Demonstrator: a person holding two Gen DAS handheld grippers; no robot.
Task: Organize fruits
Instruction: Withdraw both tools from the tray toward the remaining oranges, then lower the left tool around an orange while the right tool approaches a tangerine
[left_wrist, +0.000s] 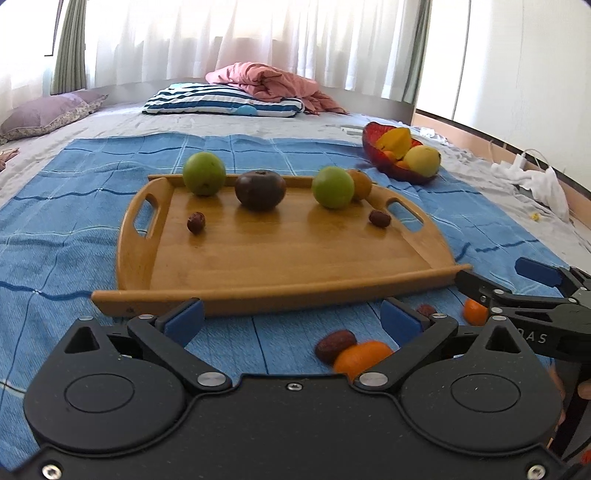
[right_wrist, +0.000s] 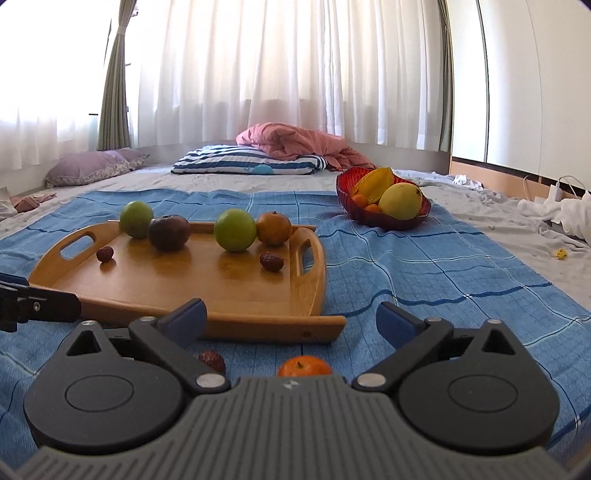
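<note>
Wooden tray (right_wrist: 310, 273) carries two green fruits, dark fruits, and one orange.

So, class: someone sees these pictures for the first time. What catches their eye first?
Probably the wooden tray on the blue cloth, with two green fruits, a dark one and an orange-brown one along its far side. Next, the red bowl of yellow fruit behind it to the right, and the small orange lying before the tray.

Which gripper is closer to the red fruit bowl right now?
Right. The right gripper is nearer the red fruit bowl, at the tray's bowl-side corner; the left gripper faces the tray's middle.
</note>
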